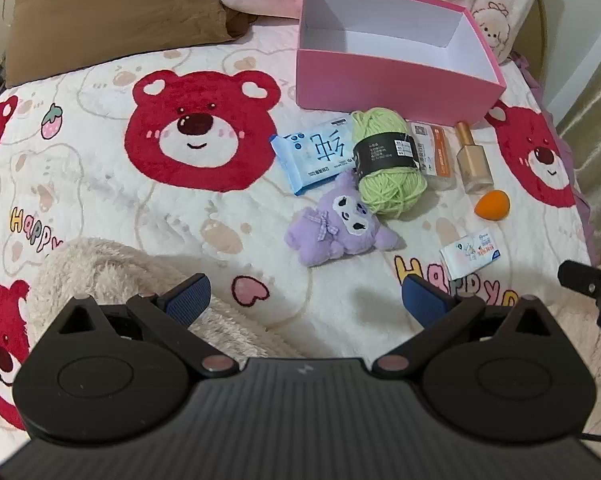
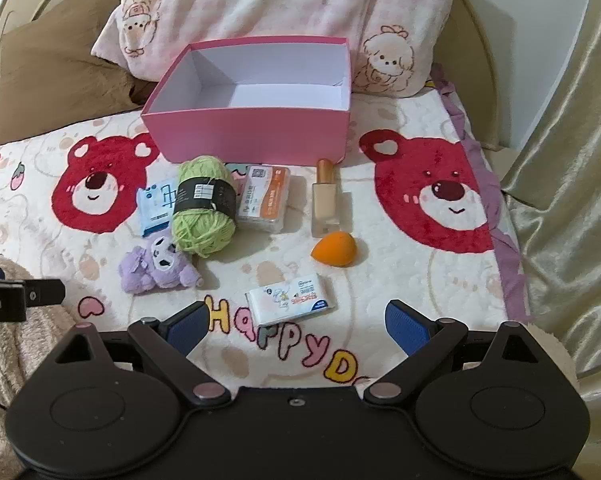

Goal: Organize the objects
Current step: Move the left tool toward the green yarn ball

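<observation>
Both sets of jaws stand wide with nothing between them — the left gripper (image 1: pixel 306 298) and the right gripper (image 2: pixel 296 322) hang over the blanket (image 1: pixel 100 200), short of the clutter. The box (image 2: pixel 256 136) sits empty at the far side, past every item, so the job has yet to start.

Nearest to the right jaws is the tissue pack (image 2: pixel 290 300), just ahead and a little toward its left pad; it looks like the natural first pick. It lies flat and soft, so the pads should come down astride its short sides and close gently — squeezed hard, it will likely buckle. Beyond it lie the sponge (image 2: pixel 334 249) and the bottle (image 2: pixel 325 200), which may roll if nudged.

Ahead of the left jaws, slightly right of centre, lies the plush (image 1: pixel 336 224), touching the yarn (image 1: pixel 388 160). Grip its body, lift straight up, and the yarn should stay put.
</observation>
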A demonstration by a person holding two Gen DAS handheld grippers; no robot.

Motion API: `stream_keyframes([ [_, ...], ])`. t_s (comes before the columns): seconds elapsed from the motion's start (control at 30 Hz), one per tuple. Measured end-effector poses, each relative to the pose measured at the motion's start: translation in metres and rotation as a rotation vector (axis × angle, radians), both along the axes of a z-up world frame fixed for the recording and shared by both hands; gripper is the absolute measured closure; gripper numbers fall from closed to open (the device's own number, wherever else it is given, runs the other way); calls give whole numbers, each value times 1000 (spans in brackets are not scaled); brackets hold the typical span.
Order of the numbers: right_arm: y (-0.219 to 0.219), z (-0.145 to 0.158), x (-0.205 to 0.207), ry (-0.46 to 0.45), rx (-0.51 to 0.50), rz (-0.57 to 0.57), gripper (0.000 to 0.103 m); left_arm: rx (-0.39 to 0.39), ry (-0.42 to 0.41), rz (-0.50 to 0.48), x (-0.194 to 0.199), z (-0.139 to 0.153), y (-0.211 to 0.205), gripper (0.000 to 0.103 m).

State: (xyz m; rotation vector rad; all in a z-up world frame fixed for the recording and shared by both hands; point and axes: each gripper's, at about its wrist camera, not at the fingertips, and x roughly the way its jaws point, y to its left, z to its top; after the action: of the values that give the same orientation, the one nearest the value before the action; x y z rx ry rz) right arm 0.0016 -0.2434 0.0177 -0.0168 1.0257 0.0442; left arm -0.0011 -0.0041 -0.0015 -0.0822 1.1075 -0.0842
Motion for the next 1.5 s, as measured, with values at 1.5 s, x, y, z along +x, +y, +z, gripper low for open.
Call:
stream_keyframes([
  [1.5,-5,-1,-4,-23,44,9,6,-37,26,10,-7,8,-6,0],
])
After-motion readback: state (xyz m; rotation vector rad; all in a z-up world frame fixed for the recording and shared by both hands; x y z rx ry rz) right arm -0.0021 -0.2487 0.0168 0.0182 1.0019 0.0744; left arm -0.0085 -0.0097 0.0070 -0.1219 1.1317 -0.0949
